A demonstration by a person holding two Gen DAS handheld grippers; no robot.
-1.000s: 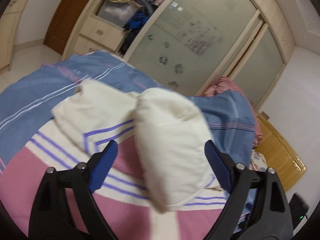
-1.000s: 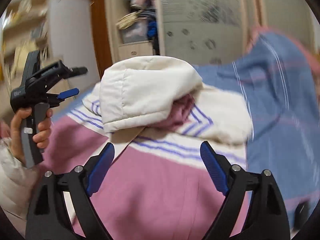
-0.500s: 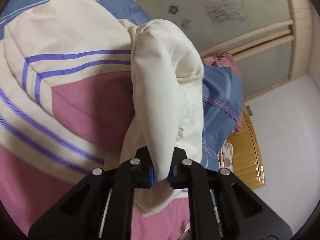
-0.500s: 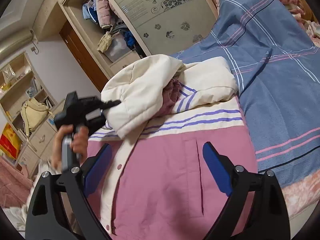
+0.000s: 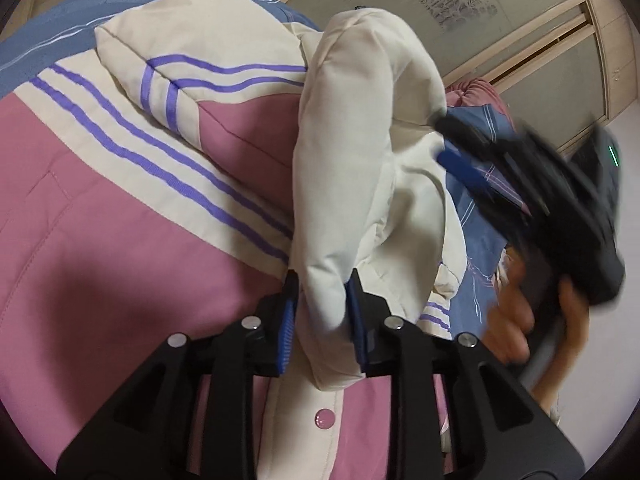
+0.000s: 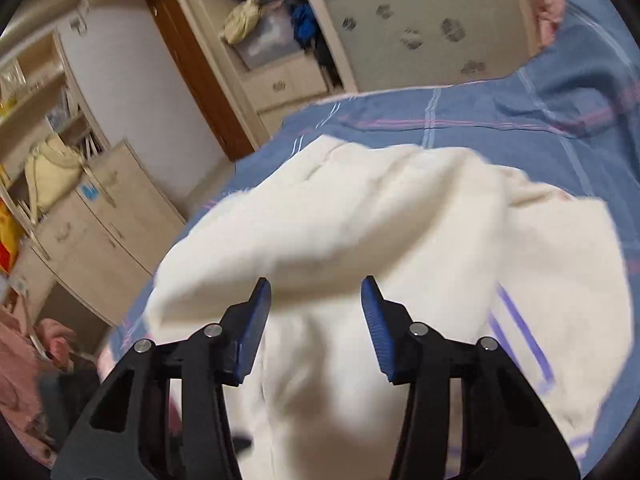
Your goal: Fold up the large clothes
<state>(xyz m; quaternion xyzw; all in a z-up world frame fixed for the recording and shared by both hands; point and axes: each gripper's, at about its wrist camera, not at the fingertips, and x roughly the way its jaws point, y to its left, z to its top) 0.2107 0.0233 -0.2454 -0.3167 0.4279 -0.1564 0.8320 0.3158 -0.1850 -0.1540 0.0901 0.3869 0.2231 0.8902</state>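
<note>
A pink jacket (image 5: 120, 240) with cream bands and purple stripes lies spread on the bed. Its puffy cream hood (image 5: 360, 128) is folded forward over the chest. My left gripper (image 5: 322, 312) has the hood's front edge between its blue pads, which touch the fabric on both sides while the jaws are opening. In the left wrist view my right gripper (image 5: 444, 140), blurred and held by a hand (image 5: 516, 320), reaches the hood from the right. In the right wrist view the right gripper (image 6: 316, 304) hovers over the cream hood (image 6: 360, 208), its jaws closing with the pads off the fabric.
A blue plaid sheet (image 6: 440, 120) covers the bed under the jacket. A wardrobe with frosted sliding doors (image 5: 460, 12) stands behind the bed. Drawers (image 6: 100, 232), shelves and a brown door (image 6: 192, 60) line the left side of the room.
My left gripper sank onto the hood's edge and shut on it, then its jaws widened a little. My right gripper swung across to the hood and its jaws narrowed.
</note>
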